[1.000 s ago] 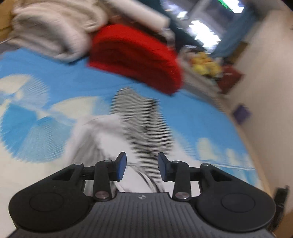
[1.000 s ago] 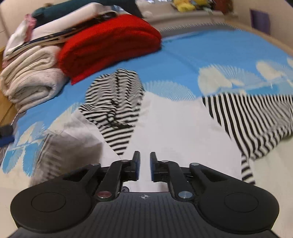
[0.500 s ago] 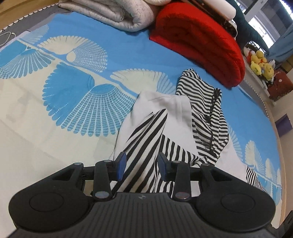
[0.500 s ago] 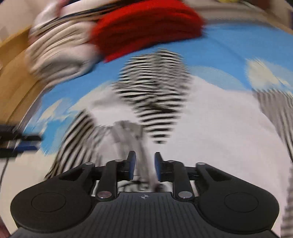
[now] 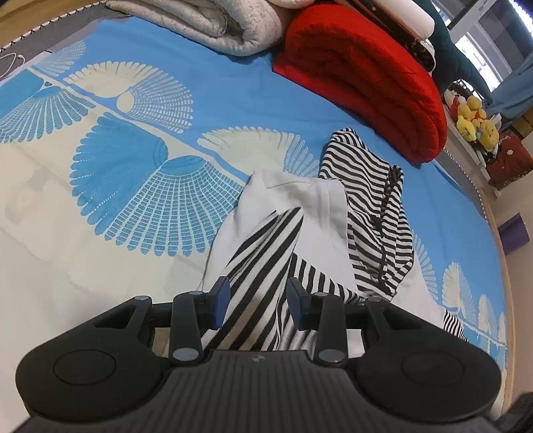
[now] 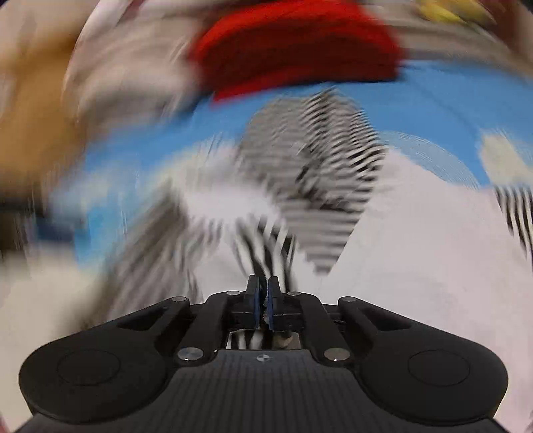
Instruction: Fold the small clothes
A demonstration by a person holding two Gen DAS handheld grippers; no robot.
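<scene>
Currently the black-and-white striped, white-bodied small garment [image 5: 309, 213] lies rumpled on the blue-and-cream patterned bed [image 5: 140, 186], with a folded red blanket [image 5: 363, 80] at 1 o'clock of it. The left gripper [image 5: 256, 301] hovers over a striped sleeve, jaws apart, probably ready to grasp. The right gripper [image 6: 263, 298] has its jaws clamped on a striped fold, presumably to carry it over; that view is motion-blurred.

bed: blue fan-print cover [image 5: 216, 83] | window [image 5: 479, 23]: bright, far right | floor [image 5: 513, 206]: pale
</scene>
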